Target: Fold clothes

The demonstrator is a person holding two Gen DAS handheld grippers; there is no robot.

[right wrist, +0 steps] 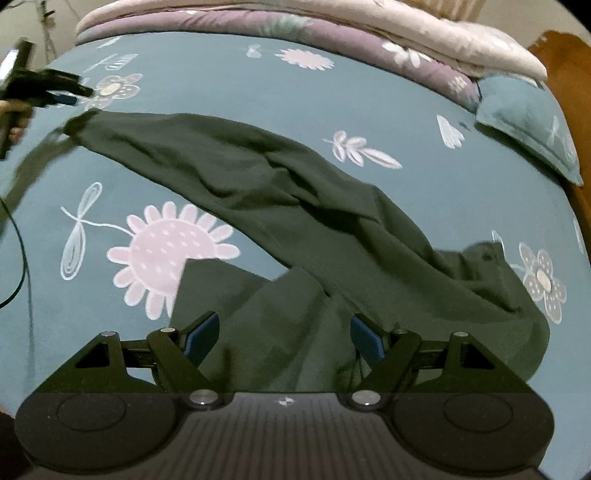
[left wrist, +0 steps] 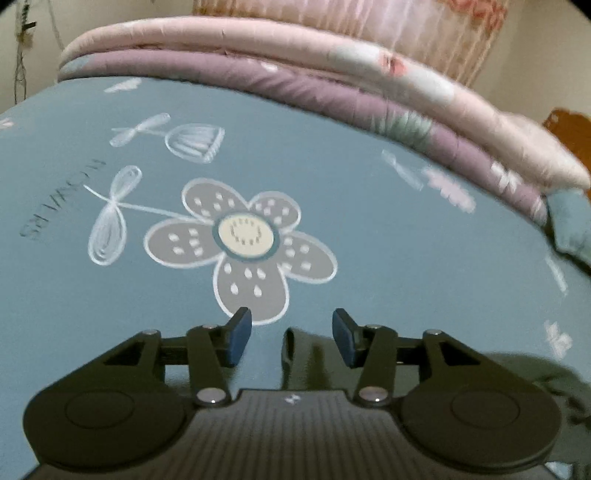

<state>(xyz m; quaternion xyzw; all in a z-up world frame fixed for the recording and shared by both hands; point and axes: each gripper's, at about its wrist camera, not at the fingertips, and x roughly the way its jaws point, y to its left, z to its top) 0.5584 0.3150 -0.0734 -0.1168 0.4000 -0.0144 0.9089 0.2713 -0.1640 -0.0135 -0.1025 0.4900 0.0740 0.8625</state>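
left wrist: your left gripper point(left wrist: 291, 338) over the blue flowered bed sheet point(left wrist: 369, 236), jaws open and empty, folded quilts point(left wrist: 258, 70) beyond, right wrist: your right gripper point(right wrist: 284, 338) jaws open above the dark green garment point(right wrist: 295, 206) spread rumpled across the bed, pillow point(right wrist: 528, 125) far right

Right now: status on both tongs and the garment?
Left tongs open, empty, over the bedsheet. Right tongs open, low over the dark green garment, not gripping. Garment spread unfolded. Folded quilts behind, clear.
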